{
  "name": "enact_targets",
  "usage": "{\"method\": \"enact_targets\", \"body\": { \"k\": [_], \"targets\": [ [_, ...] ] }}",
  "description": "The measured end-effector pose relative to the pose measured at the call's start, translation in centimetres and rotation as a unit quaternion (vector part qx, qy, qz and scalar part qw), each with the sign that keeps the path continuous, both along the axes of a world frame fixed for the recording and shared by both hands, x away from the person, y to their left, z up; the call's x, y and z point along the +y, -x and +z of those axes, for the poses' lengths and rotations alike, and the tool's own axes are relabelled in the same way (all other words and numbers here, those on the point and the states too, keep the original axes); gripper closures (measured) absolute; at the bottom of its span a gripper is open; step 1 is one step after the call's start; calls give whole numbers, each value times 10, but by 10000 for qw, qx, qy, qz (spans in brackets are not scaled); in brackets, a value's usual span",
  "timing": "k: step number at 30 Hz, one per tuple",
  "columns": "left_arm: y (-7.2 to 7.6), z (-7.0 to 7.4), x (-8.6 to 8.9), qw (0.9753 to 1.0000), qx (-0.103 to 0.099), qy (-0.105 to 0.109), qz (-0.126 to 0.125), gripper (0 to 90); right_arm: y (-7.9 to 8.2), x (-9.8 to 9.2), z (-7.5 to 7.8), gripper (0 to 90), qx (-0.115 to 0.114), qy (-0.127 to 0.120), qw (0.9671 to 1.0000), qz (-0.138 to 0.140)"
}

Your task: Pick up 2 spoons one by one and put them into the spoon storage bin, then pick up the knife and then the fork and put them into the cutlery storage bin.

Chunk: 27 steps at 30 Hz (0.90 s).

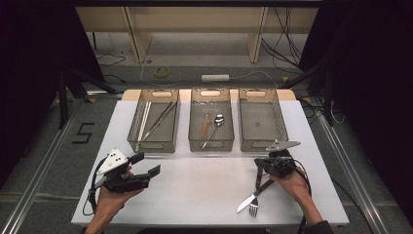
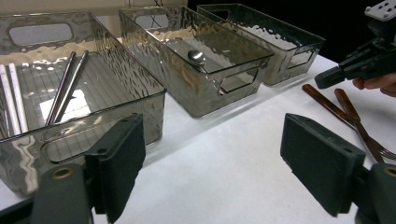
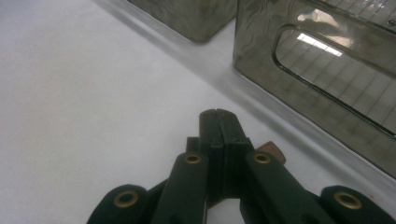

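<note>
Cutlery with brown handles, a knife (image 1: 247,201) and a fork (image 1: 256,197), lies on the white bench (image 1: 195,190) in the lower right of the high view, the two pieces crossing, blade and tines toward the bottom edge of the frame. The handle ends lie at the right gripper (image 1: 259,171).

Right gripper: in its own view the fingers (image 3: 218,135) stand pressed together with no gap, and a brown handle end (image 3: 271,150) shows just behind them. Whether that handle is pinched or merely lies beneath cannot be told from these pictures.

Left gripper (image 1: 147,164): fingers (image 2: 119,161) spread wide, holding nothing, low over bare bench in the lower left of the high view.

Handling assessment: both pieces look light, rigid and thin. Metal ends are likely smooth and slippery; the handles appear thicker and offer the better purchase. Recommend taking hold across the handle, toward its middle, one piece at a time. A grip at the far end would likely let the piece swing down. The crossing means that lifting one may drag the other.

Surroundings: three clear bins stand in a row across the middle of the high view. The left bin (image 1: 141,141) holds chopsticks (image 1: 158,119), the middle bin (image 1: 210,145) a spoon (image 1: 215,126), and the right bin (image 1: 260,144) looks empty.
</note>
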<state>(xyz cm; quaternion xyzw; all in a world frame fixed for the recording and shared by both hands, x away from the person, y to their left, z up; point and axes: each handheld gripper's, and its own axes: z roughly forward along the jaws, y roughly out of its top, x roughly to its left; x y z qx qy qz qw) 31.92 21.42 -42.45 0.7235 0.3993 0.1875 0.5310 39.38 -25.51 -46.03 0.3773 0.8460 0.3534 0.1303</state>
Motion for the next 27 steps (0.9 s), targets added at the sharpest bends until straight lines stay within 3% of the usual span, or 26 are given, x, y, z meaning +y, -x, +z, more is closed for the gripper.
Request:
{"method": "enact_targets", "body": {
  "k": [16,27],
  "targets": [
    [4,2,0,10000,-58,23,-13,215,-8,3,-6,900,202,136,9997,68],
    [5,2,-1,10000,-79,-16,-2,214,-13,5,-15,900,428,532,9975,153]
  ]
}}
